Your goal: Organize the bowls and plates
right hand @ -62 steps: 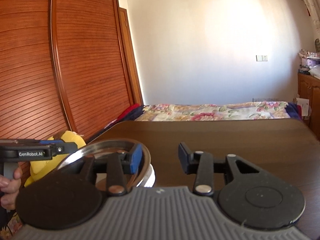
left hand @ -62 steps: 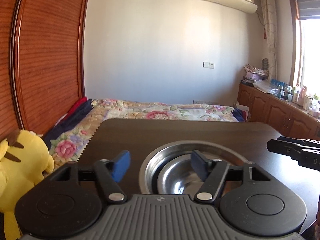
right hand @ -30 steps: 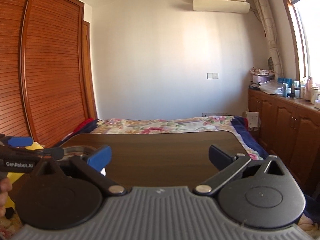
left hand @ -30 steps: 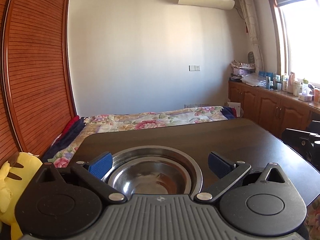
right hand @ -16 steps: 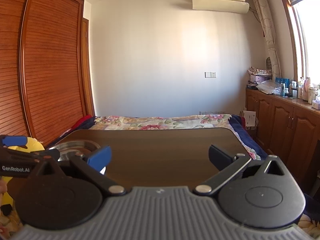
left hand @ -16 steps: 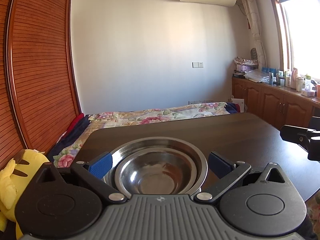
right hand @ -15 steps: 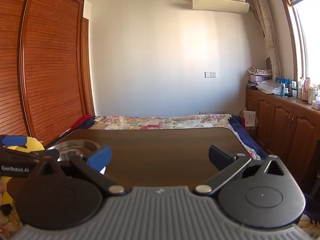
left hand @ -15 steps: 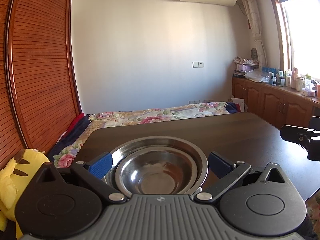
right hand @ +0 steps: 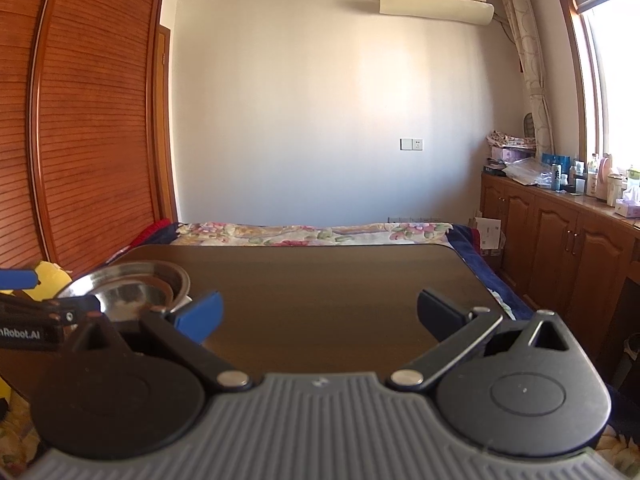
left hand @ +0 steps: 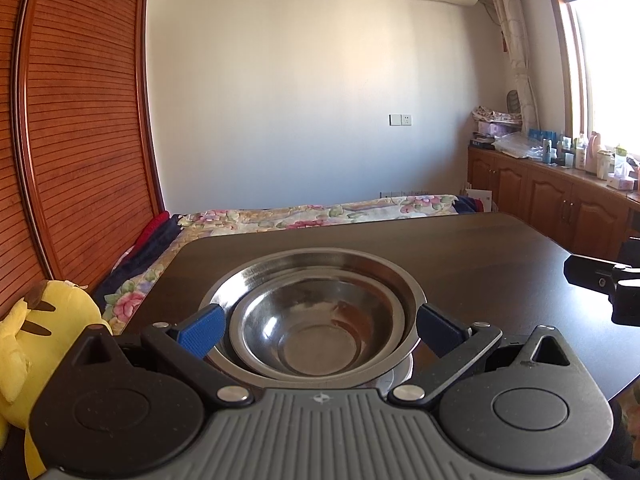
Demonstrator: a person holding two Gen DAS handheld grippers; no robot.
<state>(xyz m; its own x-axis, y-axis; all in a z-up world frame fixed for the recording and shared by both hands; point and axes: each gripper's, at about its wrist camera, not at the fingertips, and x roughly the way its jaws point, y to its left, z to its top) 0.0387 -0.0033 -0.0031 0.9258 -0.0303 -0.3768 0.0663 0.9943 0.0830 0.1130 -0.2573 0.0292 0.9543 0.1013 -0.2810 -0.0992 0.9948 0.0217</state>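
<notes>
A stack of steel bowls [left hand: 316, 312] stands on the dark wooden table [left hand: 460, 256], a smaller bowl nested inside a wider one. My left gripper [left hand: 318, 330] is open, its blue fingers on either side of the stack's near rim without touching it. In the right wrist view the same steel bowls [right hand: 128, 286] sit at the table's left side, partly hidden by the left gripper's body. My right gripper [right hand: 318, 314] is open over the bare table [right hand: 320, 280], holding nothing, well to the right of the bowls.
A yellow plush toy [left hand: 36, 344] sits off the table's left edge. A bed with a floral cover [left hand: 320, 216] lies beyond the far edge. Wooden cabinets [right hand: 560, 240] with bottles line the right wall; a slatted wardrobe [left hand: 80, 140] stands left.
Both grippers opened wide about two seconds ago. Since then the left gripper has drawn back slightly from the stacked bowls and the right gripper has swung right, away from them.
</notes>
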